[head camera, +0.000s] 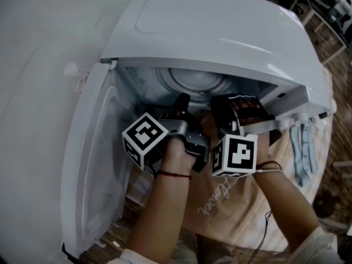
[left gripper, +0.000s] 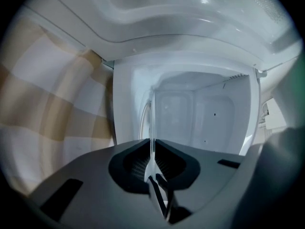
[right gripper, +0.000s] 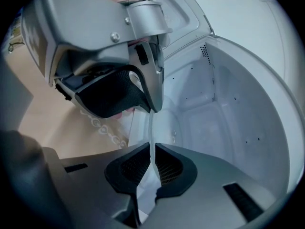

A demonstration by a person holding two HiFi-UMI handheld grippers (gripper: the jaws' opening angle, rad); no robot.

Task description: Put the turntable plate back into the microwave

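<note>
At far left the white microwave door (head camera: 88,164) hangs swung open, hinged on the left side of the boxy white microwave (head camera: 220,26), which fills most of the head view. The left gripper (head camera: 180,102), grey with a black-and-white marker cube, reaches into the mouth of the white oven cavity (right gripper: 228,104); its 2 jaws are pressed onto the thin edge of the clear glass turntable plate (left gripper: 152,128), seen edge-on. A checked beige-and-white fabric (left gripper: 43,104) shows to the left in that gripper's view. The plate spans between both tools, inside the cavity opening. The right gripper (right gripper: 152,156) pinches the same rim just beside the left one, the 2 tools crowding the opening. Below them lies a beige tablecloth with pale script lettering (head camera: 231,202). At right a pale blue-grey cloth strip (head camera: 302,147) hangs beside the microwave, and wooden plank flooring (head camera: 330,37) shows beyond.
</note>
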